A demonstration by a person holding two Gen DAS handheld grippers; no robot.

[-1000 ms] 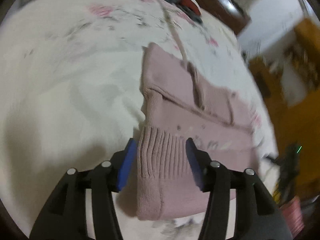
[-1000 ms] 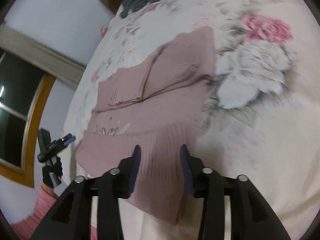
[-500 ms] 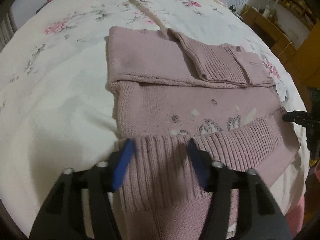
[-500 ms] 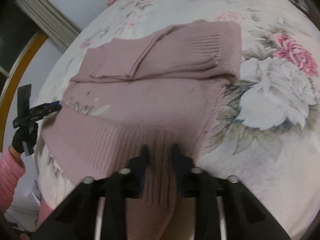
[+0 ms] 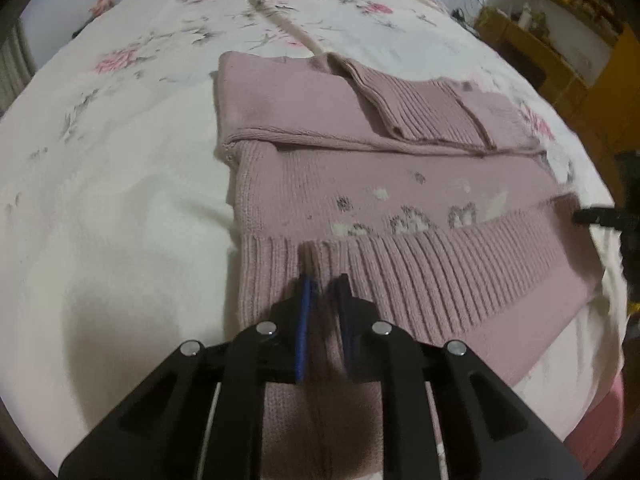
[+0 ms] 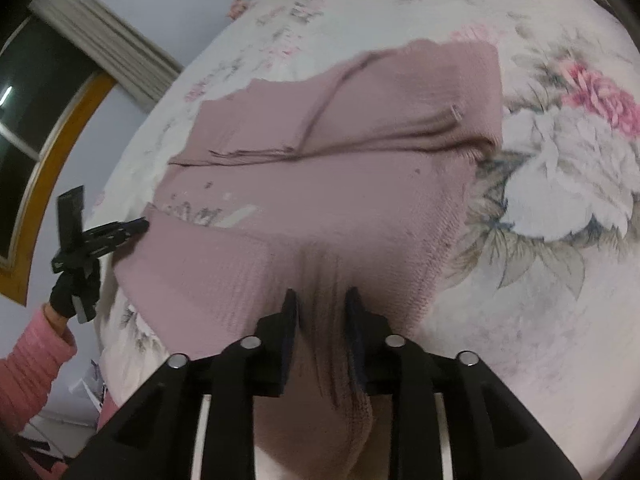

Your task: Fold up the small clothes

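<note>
Pink knit sweater on the floral bed: left tool and right tool each pinch its ribbed hem.

Left gripper and right gripper both pinched nearly closed on cloth; a gloved hand in a pink sleeve grips the left one
</note>
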